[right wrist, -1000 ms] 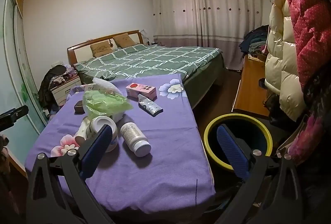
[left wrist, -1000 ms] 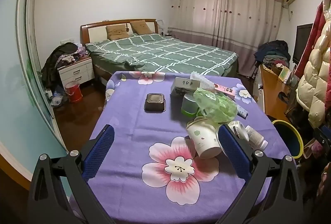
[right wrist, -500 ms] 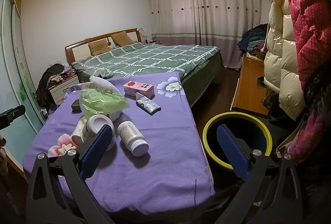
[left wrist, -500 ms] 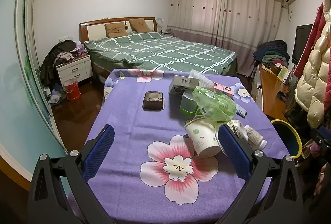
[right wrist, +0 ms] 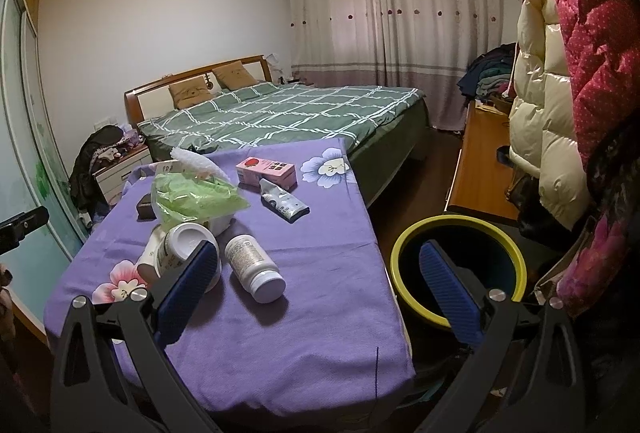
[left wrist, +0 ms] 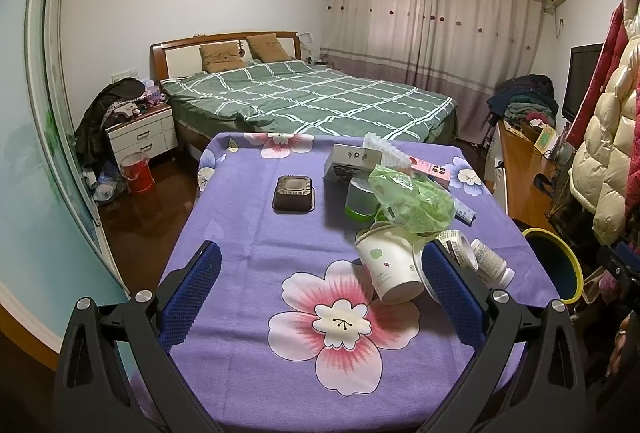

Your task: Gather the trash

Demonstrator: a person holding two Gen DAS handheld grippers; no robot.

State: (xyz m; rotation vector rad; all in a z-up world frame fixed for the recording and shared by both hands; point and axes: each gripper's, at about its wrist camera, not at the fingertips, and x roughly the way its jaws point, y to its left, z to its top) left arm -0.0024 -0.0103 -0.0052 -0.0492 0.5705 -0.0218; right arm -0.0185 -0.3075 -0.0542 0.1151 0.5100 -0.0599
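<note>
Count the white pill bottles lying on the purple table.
2: an open bottle beside the paper cup, and a capped bottle right of it. Others may hide under the green bag.

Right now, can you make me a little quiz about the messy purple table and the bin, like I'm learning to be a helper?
1. True or false: the paper cup stands upright on the table.
2. Which lies nearest the yellow-rimmed bin? A. the pill bottle B. the pink carton C. the dark square tray
3. Fill in: both the left gripper and the right gripper are ____ and hold nothing.

Key: 1. False, it lies tipped on its side. 2. A. 3. open.
</note>
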